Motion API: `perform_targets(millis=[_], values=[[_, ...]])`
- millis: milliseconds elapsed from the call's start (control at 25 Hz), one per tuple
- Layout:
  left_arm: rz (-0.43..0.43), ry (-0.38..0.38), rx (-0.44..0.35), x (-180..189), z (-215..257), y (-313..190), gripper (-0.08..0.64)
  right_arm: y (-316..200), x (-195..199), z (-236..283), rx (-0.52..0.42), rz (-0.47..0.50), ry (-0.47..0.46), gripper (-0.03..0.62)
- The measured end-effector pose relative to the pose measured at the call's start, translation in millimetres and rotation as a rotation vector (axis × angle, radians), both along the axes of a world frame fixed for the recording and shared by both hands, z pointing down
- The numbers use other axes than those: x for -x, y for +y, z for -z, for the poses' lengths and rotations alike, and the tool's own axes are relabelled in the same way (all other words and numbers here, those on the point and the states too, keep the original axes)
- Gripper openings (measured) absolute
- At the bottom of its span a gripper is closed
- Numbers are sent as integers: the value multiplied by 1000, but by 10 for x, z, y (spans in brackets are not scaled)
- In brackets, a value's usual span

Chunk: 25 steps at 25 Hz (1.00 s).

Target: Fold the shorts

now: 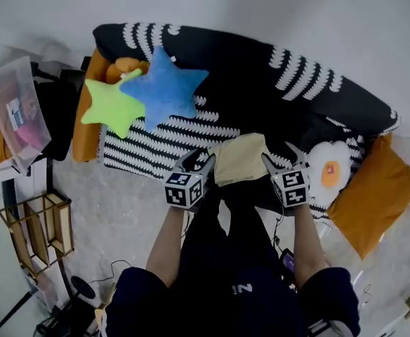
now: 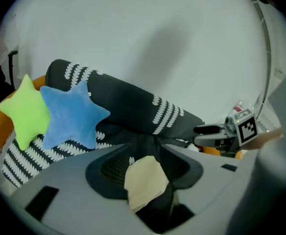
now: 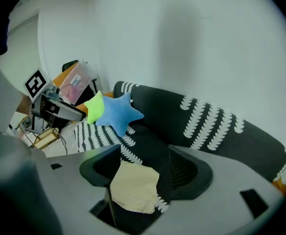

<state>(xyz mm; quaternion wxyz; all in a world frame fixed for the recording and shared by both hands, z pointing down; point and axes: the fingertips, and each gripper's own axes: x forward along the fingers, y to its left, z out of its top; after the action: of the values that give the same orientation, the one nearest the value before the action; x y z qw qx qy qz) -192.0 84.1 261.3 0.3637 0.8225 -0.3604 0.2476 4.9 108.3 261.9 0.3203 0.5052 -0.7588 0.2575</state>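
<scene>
Both grippers are spread wide and empty here: the left gripper [image 1: 196, 163] and the right gripper [image 1: 281, 157] hang mid-frame on either side of the shorts [image 1: 240, 159], not touching them. The shorts are a pale yellow, squarish folded bundle lying on the black-and-white sofa [image 1: 261, 76]. Both forearms reach straight up the frame, grippers tipped downward.

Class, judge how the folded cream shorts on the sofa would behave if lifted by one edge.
Probably floppy: the shorts are thin folded cloth, so they would likely sag and unfold. Likely light, being so thin. Pushed, they would probably bunch on the soft sofa.
</scene>
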Motion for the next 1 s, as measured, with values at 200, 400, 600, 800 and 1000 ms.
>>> perform_targets(millis=[200, 400, 600, 800, 1000], values=[[-68, -35, -61, 30, 300, 171, 190, 118, 108, 409, -48, -29, 27, 305], [-37, 3, -95, 40, 564, 175, 192, 224, 136, 660, -66, -93, 23, 305], [-46, 25, -155, -25, 842, 116, 192, 303, 202, 852, -96, -122, 12, 305], [-84, 18, -225, -129, 957, 92, 198, 417, 91, 871, -113, -165, 6, 305], [-121, 33, -314, -237, 1193, 78, 198, 419, 38, 1196, -222, -213, -19, 305]])
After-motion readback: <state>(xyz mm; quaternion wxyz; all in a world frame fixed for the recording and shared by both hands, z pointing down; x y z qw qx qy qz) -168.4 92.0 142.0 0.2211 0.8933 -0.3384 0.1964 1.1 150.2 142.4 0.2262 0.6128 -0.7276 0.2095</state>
